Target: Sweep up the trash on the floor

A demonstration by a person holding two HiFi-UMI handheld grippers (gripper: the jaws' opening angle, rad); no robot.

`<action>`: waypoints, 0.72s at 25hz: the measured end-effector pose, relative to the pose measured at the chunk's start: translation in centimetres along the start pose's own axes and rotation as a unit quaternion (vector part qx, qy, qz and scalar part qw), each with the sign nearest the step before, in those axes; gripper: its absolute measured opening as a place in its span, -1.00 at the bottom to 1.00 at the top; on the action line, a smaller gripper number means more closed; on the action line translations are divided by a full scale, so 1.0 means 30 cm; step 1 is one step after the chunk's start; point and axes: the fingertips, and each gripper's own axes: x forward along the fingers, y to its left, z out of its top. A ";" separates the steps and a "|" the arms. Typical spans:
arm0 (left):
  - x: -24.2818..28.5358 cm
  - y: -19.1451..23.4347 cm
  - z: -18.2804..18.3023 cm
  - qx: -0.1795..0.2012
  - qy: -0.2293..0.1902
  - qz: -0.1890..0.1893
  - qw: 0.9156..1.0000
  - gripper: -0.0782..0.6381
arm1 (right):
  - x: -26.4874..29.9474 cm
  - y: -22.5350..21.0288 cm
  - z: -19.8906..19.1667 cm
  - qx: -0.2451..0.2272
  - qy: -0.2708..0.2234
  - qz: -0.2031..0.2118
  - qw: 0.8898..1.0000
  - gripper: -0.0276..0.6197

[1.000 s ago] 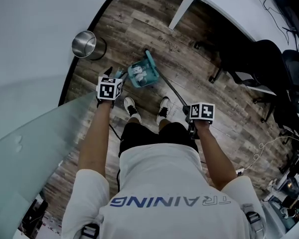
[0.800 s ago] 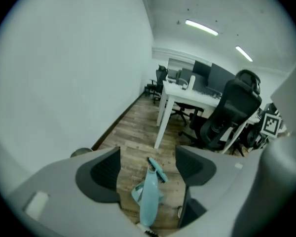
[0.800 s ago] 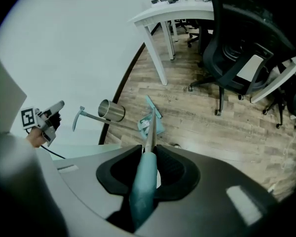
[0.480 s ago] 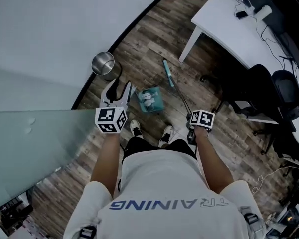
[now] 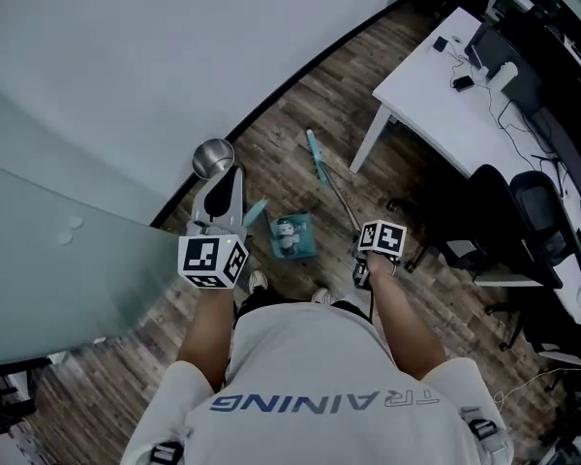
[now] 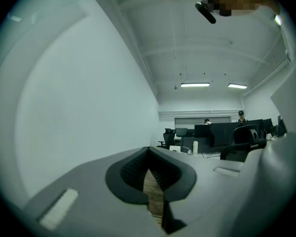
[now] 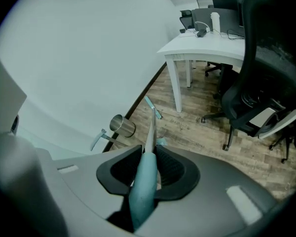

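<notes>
A teal dustpan (image 5: 292, 235) with bits of trash in it stands on the wood floor, its long handle (image 5: 255, 211) slanting up to the left. My left gripper (image 5: 230, 174) is raised beside that handle, pointing level at the wall, shut with nothing between its jaws (image 6: 150, 181). My right gripper (image 5: 360, 277) is shut on the teal grip of the broom handle (image 7: 143, 181). The broom's thin shaft (image 5: 339, 197) runs down to the teal broom head (image 5: 315, 153) on the floor. In the right gripper view the dustpan handle (image 7: 99, 138) shows beside the bin.
A round metal bin (image 5: 213, 158) stands against the white wall near the dustpan. A white desk (image 5: 445, 95) and black office chairs (image 5: 508, 211) fill the right side. A frosted glass panel (image 5: 58, 260) stands at the left.
The person has straightened up, so the floor looks farther away. My left gripper rose from beside the dustpan and its jaws closed empty. My right gripper lifted with the broom.
</notes>
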 end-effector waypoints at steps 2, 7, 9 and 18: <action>0.004 -0.024 0.027 0.019 -0.006 -0.002 1.000 -0.78 | -0.004 0.006 0.020 -0.004 -0.004 0.003 1.000 -0.59; 0.022 -0.037 0.012 0.008 -0.003 -0.003 1.000 -0.78 | -0.012 0.037 0.071 -0.026 -0.015 0.012 0.999 -0.59; 0.026 -0.053 -0.001 0.007 0.001 -0.006 1.000 -0.78 | -0.015 0.029 0.073 -0.027 -0.016 0.015 0.999 -0.59; 0.020 -0.081 0.002 0.011 0.002 -0.009 1.000 -0.78 | -0.014 -0.023 0.054 -0.015 -0.014 0.014 1.000 -0.59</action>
